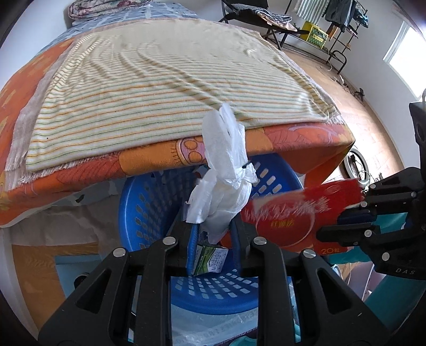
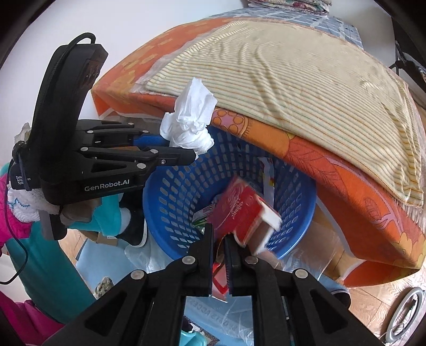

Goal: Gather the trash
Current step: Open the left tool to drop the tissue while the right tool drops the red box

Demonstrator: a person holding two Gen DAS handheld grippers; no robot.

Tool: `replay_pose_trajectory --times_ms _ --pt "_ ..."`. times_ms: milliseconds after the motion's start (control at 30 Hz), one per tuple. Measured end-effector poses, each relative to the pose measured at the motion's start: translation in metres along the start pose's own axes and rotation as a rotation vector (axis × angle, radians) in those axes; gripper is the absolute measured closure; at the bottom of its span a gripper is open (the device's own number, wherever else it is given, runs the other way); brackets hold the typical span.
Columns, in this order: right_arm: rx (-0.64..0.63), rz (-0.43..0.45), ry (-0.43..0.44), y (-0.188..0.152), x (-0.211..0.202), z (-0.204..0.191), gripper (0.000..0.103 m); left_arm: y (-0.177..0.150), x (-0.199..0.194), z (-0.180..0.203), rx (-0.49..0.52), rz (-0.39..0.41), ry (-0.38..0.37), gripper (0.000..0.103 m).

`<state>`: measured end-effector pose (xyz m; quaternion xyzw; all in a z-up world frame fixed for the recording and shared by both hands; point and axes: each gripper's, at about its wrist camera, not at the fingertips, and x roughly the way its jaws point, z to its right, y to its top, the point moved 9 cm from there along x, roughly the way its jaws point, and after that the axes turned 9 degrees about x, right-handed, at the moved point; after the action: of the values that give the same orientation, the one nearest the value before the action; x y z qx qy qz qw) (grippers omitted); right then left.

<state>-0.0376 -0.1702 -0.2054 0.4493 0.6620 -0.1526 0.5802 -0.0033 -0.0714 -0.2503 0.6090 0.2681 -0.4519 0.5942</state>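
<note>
Beside the bed (image 1: 159,87) we hold both grippers over the blue basket (image 1: 149,202). Our left gripper (image 1: 213,226) pinches white tissue (image 1: 226,170); our right gripper (image 2: 219,239) pinches a red box (image 2: 237,210). We should let go only above the middle.

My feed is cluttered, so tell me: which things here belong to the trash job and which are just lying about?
Job:
- crumpled tissue in the left gripper
- red packet in the right gripper
- blue basket
- green carton in the basket

Lying about:
- striped blanket
- orange bedcover
- folding chair
</note>
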Motion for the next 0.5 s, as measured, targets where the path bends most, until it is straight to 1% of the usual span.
replay_pose_trajectory --times_ms 33,67,100,167,200,233,267,300,333,367,433,500 --pt "-0.002 0.001 -0.007 0.0 0.0 0.001 0.095 0.0 0.001 0.0 0.0 -0.001 0.002 0.067" --pt "-0.002 0.0 -0.007 0.0 0.001 0.001 0.091 0.0 0.001 -0.001 -0.001 0.002 0.006 0.059" --pt "-0.001 0.001 -0.008 0.001 0.001 0.001 0.088 0.0 0.0 -0.001 -0.001 0.005 0.009 0.057" --pt "-0.003 0.008 -0.012 0.002 0.0 0.001 0.077 0.0 0.001 -0.001 0.001 0.003 0.013 0.056" --pt "-0.005 0.012 -0.017 0.003 0.0 0.001 0.075 -0.001 0.001 -0.001 0.001 0.0 0.013 0.056" --pt "-0.006 0.014 -0.02 0.003 -0.001 0.001 0.073 -0.001 0.002 -0.002 0.0 -0.003 0.013 0.052" --pt "-0.007 0.015 -0.025 0.003 -0.001 0.002 0.071 -0.001 0.003 -0.002 -0.002 -0.005 0.014 0.046" --pt "-0.007 0.016 -0.029 0.003 -0.001 0.002 0.069 -0.001 0.003 -0.002 -0.004 -0.005 0.016 0.043" --pt "-0.008 0.019 -0.034 0.003 -0.001 0.003 0.061 -0.002 0.003 -0.003 -0.008 -0.003 0.019 0.04" --pt "-0.008 0.022 -0.038 0.004 0.0 0.003 0.051 -0.002 0.002 -0.005 -0.011 -0.003 0.022 0.04" --pt "-0.008 0.032 -0.045 0.005 -0.001 0.004 0.043 -0.002 0.002 -0.007 -0.02 -0.005 0.027 0.039" --pt "-0.007 0.037 -0.05 0.006 -0.002 0.005 0.039 -0.003 0.0 -0.011 -0.032 -0.004 0.033 0.037"
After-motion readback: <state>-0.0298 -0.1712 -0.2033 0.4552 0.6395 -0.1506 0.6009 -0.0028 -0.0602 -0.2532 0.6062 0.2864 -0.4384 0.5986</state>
